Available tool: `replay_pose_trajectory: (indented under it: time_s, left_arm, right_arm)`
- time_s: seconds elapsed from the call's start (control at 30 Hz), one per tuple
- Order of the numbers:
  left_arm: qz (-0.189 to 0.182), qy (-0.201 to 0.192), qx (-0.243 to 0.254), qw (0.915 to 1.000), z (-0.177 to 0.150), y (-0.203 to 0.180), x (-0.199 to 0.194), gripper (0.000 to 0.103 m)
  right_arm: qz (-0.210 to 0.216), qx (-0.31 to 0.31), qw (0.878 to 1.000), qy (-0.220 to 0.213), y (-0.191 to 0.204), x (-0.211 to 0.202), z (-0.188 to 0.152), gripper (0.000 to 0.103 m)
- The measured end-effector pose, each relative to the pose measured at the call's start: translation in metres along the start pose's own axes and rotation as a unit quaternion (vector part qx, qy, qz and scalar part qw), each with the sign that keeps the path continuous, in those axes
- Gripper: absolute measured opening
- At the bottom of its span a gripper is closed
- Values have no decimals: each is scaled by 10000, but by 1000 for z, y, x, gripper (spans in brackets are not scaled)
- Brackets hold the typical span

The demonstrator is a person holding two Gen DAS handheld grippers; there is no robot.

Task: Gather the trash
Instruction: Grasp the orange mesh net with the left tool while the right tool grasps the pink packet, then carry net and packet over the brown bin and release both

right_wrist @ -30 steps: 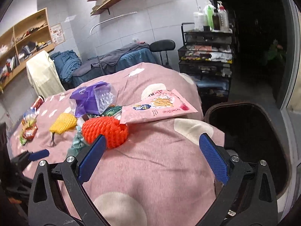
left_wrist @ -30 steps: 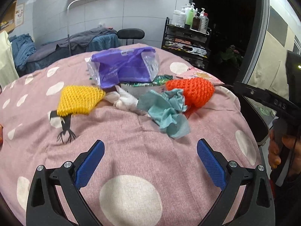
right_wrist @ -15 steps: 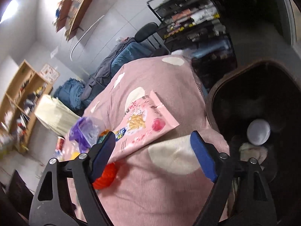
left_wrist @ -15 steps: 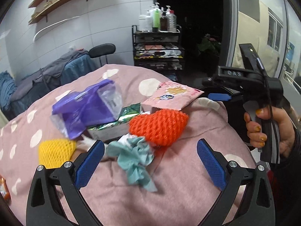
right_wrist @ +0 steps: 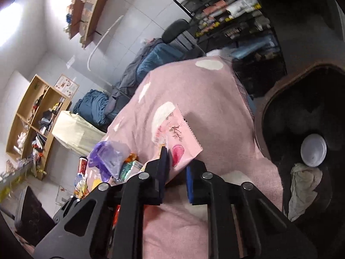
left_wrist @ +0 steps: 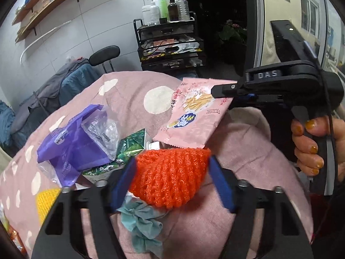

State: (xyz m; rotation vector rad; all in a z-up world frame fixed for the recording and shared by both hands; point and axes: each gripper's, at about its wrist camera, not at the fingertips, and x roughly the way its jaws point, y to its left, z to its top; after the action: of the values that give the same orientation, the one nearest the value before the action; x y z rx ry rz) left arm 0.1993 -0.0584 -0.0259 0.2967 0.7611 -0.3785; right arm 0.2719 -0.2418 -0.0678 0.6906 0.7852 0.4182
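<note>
On a pink spotted bedspread (left_wrist: 133,99), the left gripper (left_wrist: 172,179), jaws just closing, brackets an orange mesh sleeve (left_wrist: 170,174); pad contact is hard to judge. The right gripper (right_wrist: 175,172), jaws closing nearly together, pinches the pink snack packet (left_wrist: 194,116), partly hiding it. A dark bin (right_wrist: 278,99) sits beside the bed in a tiled room.

Left gripper (left_wrist: 171,183) around orange foam net (left_wrist: 172,176).

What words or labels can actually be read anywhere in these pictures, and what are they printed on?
"DAS": raised letters on the black body of the right gripper, seen from the left wrist camera.
Pink snack packet: has print, too small and tilted to read.
Purple plastic bag: white print, too small to read.
Green wrapper: pattern only, no legible text.
Wall poster: blurred, unreadable.
</note>
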Motion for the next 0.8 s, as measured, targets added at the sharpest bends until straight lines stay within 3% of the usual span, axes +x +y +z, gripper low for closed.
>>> replay_pose_trajectory:
  time_s: [0.07, 0.13, 0.23, 0.63, 0.8]
  left_arm:
    - [-47, -58, -118, 9999, 0, 1, -3, 49]
    - [-133, -133, -228, 9996, -1, 2, -8, 33]
    - [-135, -245, -307, 9991, -1, 2, -16, 26]
    - [-670, -1032, -672, 9901, 14, -12, -63, 25]
    - [-980, -1228, -651, 9854, 21, -34, -71, 25]
  right_arm:
    - [72, -138, 9997, -170, 8, -12, 0, 11]
    - [131, -289, 9988, -365, 17, -26, 1, 9]
    - [98, -536, 9969, -576, 30, -45, 0, 8]
    - [-719, -1512, 9743, -1505, 59, -121, -19, 6]
    - [-1369, -1876, 9556, -1815, 55, -154, -29, 6]
